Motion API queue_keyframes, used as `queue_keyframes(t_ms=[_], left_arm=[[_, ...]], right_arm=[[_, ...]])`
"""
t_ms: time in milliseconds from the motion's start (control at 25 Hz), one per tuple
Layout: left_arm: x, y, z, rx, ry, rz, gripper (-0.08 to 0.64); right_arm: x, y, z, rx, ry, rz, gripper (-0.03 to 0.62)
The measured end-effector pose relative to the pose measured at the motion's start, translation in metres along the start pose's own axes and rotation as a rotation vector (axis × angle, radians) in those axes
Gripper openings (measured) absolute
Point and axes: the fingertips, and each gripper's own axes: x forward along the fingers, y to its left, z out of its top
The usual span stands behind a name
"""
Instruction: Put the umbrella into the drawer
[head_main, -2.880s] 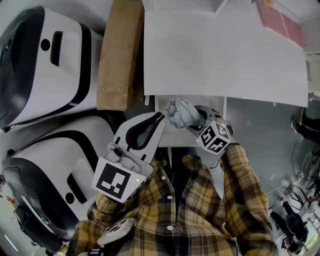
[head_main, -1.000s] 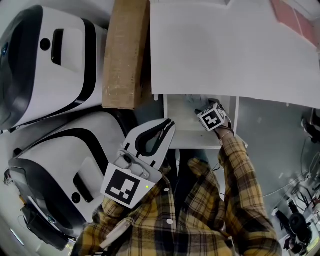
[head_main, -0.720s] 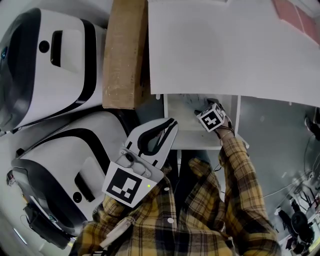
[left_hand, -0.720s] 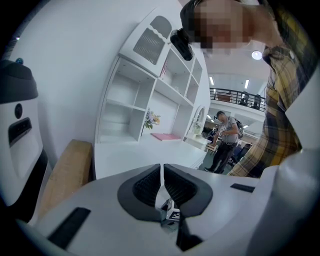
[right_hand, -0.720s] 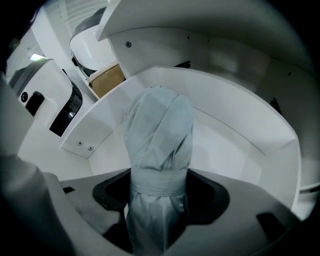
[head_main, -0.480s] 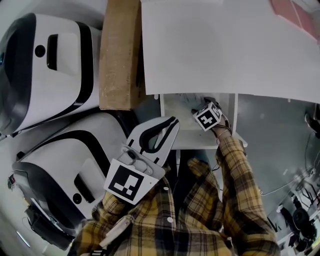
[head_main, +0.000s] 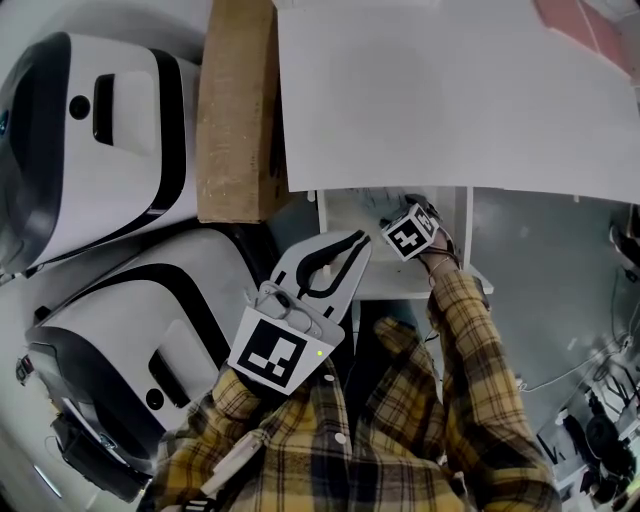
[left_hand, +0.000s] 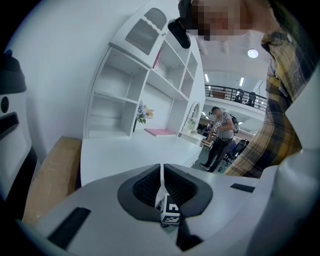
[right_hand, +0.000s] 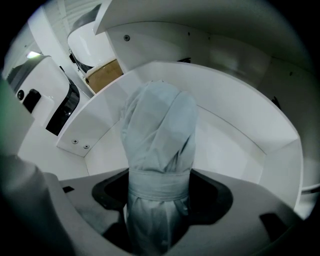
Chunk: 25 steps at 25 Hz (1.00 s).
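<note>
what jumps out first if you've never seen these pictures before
The pale grey folded umbrella fills the right gripper view, clamped in the right gripper and pointing into the open white drawer. In the head view, the big white and black machines crowd the left side. The left gripper hangs shut and empty just short of the drawer.

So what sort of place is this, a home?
More likely a large lab or hall with a mock room: a white desk and shelves stand before a railed balcony, ceiling lights and a bystander.
</note>
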Motion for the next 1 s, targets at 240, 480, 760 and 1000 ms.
queue_keyframes(t_ms=[240,480,760,1000], left_arm=[[0.0,-0.001,0.0,0.004,-0.02,-0.002,0.037],[0.002,-0.001,0.003,0.006,-0.036,-0.003,0.037],[0.009,-0.009,0.02,0.026,-0.09,-0.033,0.037],[0.01,-0.015,0.042,0.037,-0.142,-0.05,0.037]], right_arm=[[-0.002,0.0,0.001,0.002,0.012,0.011,0.316],[-0.012,-0.003,0.007,-0.012,-0.018,-0.024,0.33],[-0.039,0.004,0.016,-0.026,-0.06,-0.039,0.33],[-0.085,0.014,0.032,-0.059,-0.132,-0.052,0.33]])
